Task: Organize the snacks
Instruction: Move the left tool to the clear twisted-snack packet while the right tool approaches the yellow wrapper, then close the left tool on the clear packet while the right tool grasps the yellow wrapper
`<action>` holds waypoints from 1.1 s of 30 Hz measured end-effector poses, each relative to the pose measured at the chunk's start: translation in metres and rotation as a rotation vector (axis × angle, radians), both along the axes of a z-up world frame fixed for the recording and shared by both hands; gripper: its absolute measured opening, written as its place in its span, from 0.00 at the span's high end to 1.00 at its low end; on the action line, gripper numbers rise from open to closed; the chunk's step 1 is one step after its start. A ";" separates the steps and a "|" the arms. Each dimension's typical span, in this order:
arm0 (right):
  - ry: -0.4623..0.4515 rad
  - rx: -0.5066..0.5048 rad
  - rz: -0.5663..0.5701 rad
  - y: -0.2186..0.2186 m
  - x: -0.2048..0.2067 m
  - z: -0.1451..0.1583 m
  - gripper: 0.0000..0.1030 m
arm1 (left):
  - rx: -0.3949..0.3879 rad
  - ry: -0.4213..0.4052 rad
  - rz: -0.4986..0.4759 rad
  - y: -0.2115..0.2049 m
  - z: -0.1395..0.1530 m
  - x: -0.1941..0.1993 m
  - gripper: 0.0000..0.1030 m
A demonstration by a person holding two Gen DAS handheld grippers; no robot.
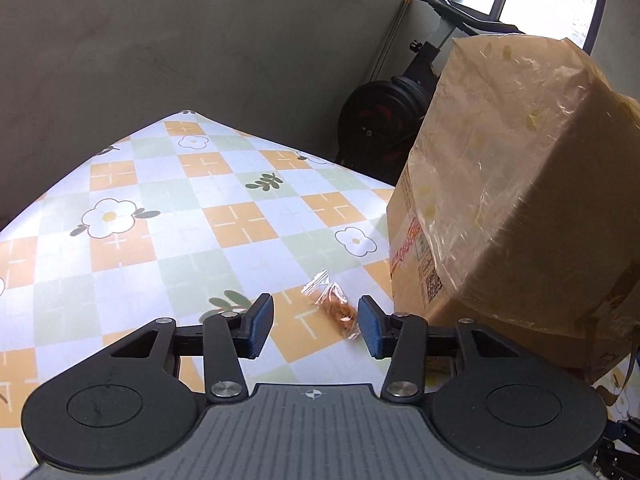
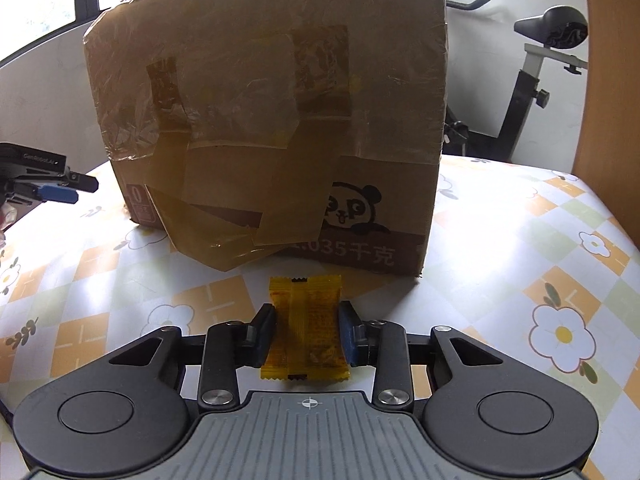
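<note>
A small clear bag of orange snacks (image 1: 334, 305) lies on the checked, flowered tablecloth (image 1: 160, 220). My left gripper (image 1: 316, 320) stands open around the bag, which is close to the right pad (image 1: 370, 326) and well apart from the left one. In the right wrist view a yellow snack packet (image 2: 306, 296) lies lengthwise between the blue pads, and my right gripper (image 2: 307, 332) is shut on its sides. The packet's far end points at the taped cardboard box (image 2: 280, 120). The left gripper's fingers (image 2: 56, 191) show at that view's left edge.
The big cardboard box (image 1: 500, 200) stands on the table just right of the left gripper and directly ahead of the right one. An exercise bike (image 2: 532, 80) stands behind the table. A grey wall rises beyond the table's far edge (image 1: 120, 144).
</note>
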State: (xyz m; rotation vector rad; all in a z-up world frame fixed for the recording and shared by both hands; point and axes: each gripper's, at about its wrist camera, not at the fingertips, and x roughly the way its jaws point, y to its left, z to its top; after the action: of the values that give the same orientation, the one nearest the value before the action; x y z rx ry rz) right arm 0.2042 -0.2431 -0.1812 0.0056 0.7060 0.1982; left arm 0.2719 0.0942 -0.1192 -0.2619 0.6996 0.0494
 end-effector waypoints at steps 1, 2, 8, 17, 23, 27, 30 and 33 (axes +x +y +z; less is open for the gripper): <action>0.000 0.005 -0.001 0.000 0.000 0.000 0.70 | -0.004 -0.001 0.008 0.000 -0.001 0.005 0.55; 0.000 0.010 -0.003 -0.001 -0.001 0.000 0.70 | -0.014 0.000 0.017 0.001 -0.003 0.010 0.55; 0.002 0.017 0.000 -0.002 -0.001 0.000 0.70 | -0.079 0.034 0.041 0.005 -0.017 0.037 0.54; 0.005 0.025 0.005 -0.004 0.000 0.000 0.70 | 0.006 0.054 -0.012 -0.007 -0.033 0.045 0.53; 0.007 0.039 0.005 -0.007 0.000 0.000 0.70 | 0.108 0.058 -0.082 -0.015 -0.030 0.033 0.55; 0.007 0.042 0.005 -0.007 0.000 0.000 0.70 | 0.148 0.073 -0.120 -0.019 -0.031 0.022 0.57; 0.007 0.044 0.006 -0.008 0.001 0.000 0.70 | 0.167 0.066 -0.126 -0.020 -0.032 0.019 0.57; 0.007 0.045 0.005 -0.008 0.001 0.000 0.70 | 0.166 0.060 -0.112 -0.020 -0.032 0.021 0.65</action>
State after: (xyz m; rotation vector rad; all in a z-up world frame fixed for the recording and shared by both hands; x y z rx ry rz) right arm 0.2048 -0.2512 -0.1809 0.0478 0.7084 0.2195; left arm 0.2932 0.0743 -0.1514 -0.0624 0.7641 0.0080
